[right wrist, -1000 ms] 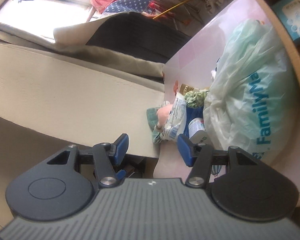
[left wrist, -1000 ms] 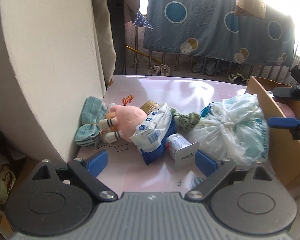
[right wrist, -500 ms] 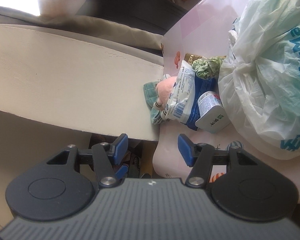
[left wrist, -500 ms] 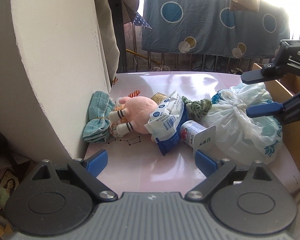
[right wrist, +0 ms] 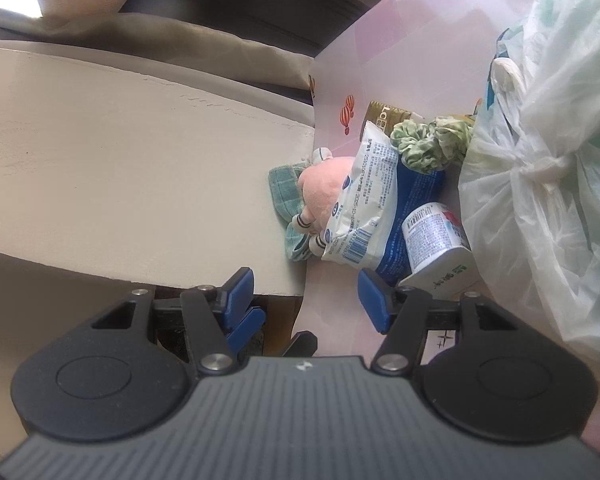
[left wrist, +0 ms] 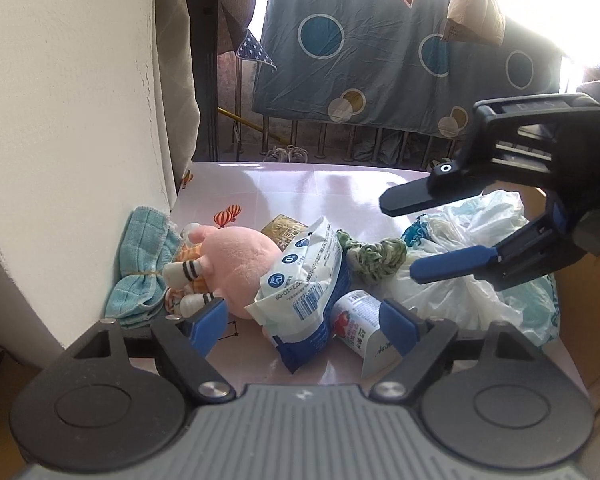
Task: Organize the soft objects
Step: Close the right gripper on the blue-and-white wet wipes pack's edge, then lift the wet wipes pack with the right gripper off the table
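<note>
Left gripper: I read it as wide apart, jaws just narrowed a little; nothing pressed between the pads. It sits low over the near edge of the pile.
Right gripper: I see it from the left wrist view reaching in from the right, above the plastic bag; jaws parted and just widened, nothing between them.
Table: pink top with balloon prints, pushed against a white wall.
Pink plush toy: lying on its side, striped feet toward the wall, touching the teal cloth.
Teal cloth: bunched and tied, wedged against the wall.
Blue-and-white pouch: leaning over the plush toy's near side.
Small printed cup: tipped on its side just beside the pouch, touching the plastic bag.
Green scrunchie: between pouch and bag, behind the cup.
Gold packet: partly hidden behind the pouch.
Background: blue sheet with circles hanging beyond the table.
</note>
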Demonstrator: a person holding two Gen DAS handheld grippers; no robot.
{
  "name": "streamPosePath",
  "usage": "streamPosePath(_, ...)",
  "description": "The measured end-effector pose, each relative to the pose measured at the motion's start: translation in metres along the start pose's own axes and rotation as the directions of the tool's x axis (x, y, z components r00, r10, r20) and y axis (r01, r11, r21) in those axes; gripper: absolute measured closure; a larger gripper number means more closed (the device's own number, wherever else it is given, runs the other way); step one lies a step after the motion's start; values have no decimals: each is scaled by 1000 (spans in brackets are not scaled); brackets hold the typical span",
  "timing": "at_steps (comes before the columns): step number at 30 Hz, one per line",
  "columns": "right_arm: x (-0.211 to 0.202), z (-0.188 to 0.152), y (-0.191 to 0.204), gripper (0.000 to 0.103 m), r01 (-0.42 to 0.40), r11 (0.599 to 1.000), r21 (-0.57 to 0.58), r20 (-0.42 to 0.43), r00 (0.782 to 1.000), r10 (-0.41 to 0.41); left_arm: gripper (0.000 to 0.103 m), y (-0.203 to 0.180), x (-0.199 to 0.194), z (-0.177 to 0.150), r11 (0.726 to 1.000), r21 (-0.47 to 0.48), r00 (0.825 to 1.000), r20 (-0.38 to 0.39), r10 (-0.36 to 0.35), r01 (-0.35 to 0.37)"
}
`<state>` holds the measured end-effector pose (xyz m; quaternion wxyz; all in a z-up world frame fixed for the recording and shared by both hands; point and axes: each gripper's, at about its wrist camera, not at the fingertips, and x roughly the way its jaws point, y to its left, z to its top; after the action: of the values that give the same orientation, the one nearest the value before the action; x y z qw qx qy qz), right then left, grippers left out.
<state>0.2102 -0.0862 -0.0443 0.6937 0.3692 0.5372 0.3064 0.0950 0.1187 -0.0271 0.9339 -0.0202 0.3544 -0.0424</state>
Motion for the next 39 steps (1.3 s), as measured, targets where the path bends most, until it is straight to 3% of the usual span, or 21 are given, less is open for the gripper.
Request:
streamPosePath(9, 68, 40, 3, 32, 176, 984, -6, -34, 984, -176, 41, 17, 55, 10, 996, -94, 995, -99, -3, -7)
streamPosePath(11, 79, 43, 0, 31, 205, 979, -1, -46, 978, -205, 52, 18, 59, 9, 995, -98, 995, -103, -14, 3)
streamPosePath(16, 99, 43, -2, 30, 269, 963, -13, -67, 961, -269, 70, 9, 54, 9, 997, -51, 995, -79, -59, 55)
streamPosePath(19, 105, 43, -3, 30, 275, 961, -18, -68, 959, -275, 70, -3, 48, 9, 996, -4, 995, -55, -87, 87)
streamPosePath(22, 106, 43, -4, 33, 286, 958, -4, -60, 956, -286, 70, -15, 49, 7, 993, 31, 992, -59, -109, 111)
streamPosePath(25, 106, 43, -9, 47, 296, 955, 12, -61, 954, -295, 73, -19, 52, 4, 992, 26, 990, -70, -119, 121)
streamPosePath(33, 92, 40, -17, 67, 230, 973, 29, -50, 972, -229, 72, -2, 36, -5, 992, -14, 990, -73, -122, 121)
streamPosePath(39, 80, 35, -26, 76, 141, 988, 66, -27, 990, -140, 72, 25, 17, -13, 992, -83, 993, -72, -96, 90)
